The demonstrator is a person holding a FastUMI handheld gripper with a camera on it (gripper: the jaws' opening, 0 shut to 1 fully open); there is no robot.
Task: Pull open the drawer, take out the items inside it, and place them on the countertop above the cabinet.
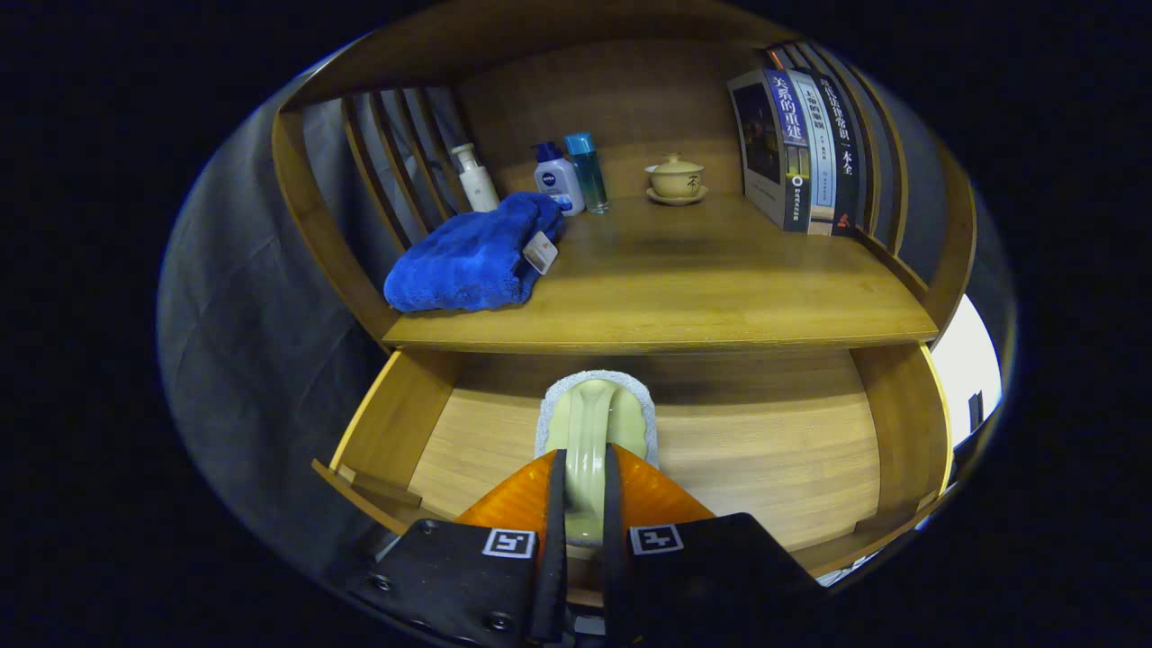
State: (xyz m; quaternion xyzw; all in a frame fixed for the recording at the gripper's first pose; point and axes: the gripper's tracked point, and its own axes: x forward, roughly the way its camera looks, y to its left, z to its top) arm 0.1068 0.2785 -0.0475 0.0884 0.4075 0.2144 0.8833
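The wooden drawer [810, 468] stands pulled open below the countertop [684, 288]. Inside it is a pale green brush with a raised handle [589, 423] and a grey pad around its base. My gripper [583, 486] is shut on that handle, both fingers pressing its sides, and the brush reaches ahead of the fingertips over the drawer floor. A folded blue towel [472, 261] with a white tag lies on the countertop's left side.
At the back of the countertop stand a white pump bottle [475, 180], a blue-capped white bottle [558, 180], a teal bottle [588, 171] and a lidded tea cup on a saucer [676, 178]. Books [801, 148] lean at the right. Slatted sides flank the shelf.
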